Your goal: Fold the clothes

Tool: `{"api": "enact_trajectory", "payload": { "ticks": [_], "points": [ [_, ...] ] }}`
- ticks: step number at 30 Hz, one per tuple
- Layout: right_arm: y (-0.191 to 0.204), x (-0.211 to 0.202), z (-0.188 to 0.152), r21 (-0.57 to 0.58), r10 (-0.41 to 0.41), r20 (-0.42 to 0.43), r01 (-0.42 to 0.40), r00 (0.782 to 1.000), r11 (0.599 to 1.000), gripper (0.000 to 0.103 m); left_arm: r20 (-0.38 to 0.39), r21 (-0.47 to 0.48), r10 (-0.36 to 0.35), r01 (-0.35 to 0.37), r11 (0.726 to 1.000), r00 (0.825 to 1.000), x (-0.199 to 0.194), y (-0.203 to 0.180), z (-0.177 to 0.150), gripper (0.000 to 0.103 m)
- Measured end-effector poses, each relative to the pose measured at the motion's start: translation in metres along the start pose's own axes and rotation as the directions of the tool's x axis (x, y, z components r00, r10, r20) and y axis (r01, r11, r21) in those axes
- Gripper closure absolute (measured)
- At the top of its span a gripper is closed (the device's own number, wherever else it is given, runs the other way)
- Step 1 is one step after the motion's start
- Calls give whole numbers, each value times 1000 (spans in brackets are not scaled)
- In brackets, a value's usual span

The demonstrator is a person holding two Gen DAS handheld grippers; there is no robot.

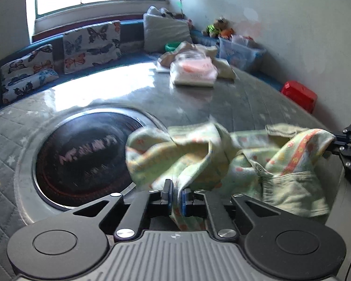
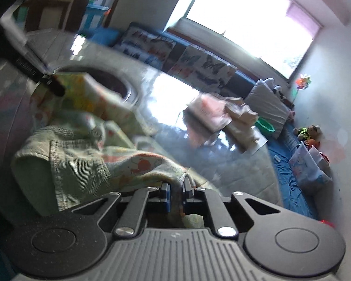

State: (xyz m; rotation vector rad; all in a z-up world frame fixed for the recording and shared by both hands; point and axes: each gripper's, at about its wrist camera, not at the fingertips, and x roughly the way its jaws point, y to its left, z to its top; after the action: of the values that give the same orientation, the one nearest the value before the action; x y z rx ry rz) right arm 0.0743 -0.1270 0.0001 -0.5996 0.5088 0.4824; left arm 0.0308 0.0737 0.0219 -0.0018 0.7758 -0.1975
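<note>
Left wrist view: left gripper (image 1: 177, 197) pinches an edge of the pale green printed garment (image 1: 222, 159), which lies bunched just right of the round dark inset (image 1: 82, 157) in the table (image 1: 152, 89).
Right wrist view: right gripper (image 2: 176, 194) clamps the garment's (image 2: 82, 164) patterned hem; the folded stack (image 2: 213, 112) sits well beyond the inset (image 2: 114, 82).

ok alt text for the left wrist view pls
The left claw is shut on a crumpled pale green patterned garment on a glossy grey table; the right claw pinches its far corner. Folded clothes sit farther back.
</note>
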Motion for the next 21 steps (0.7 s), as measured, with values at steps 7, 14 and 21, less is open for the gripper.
{"api": "enact_trajectory", "payload": {
  "ticks": [7,14,21],
  "points": [
    [-22,8,50,14,-37,101,36,994,999,95,71,-70,60,-55,996,996,-19,41,36,99],
    [-34,31,113,-4,-54,192,56,980,998,96,126,-144,131,-113,983,983,-35,92,85,99],
    [-43,61,178,4,-69,271,71,960,998,96,192,-208,231,-191,959,954,-55,143,142,100]
  ]
}}
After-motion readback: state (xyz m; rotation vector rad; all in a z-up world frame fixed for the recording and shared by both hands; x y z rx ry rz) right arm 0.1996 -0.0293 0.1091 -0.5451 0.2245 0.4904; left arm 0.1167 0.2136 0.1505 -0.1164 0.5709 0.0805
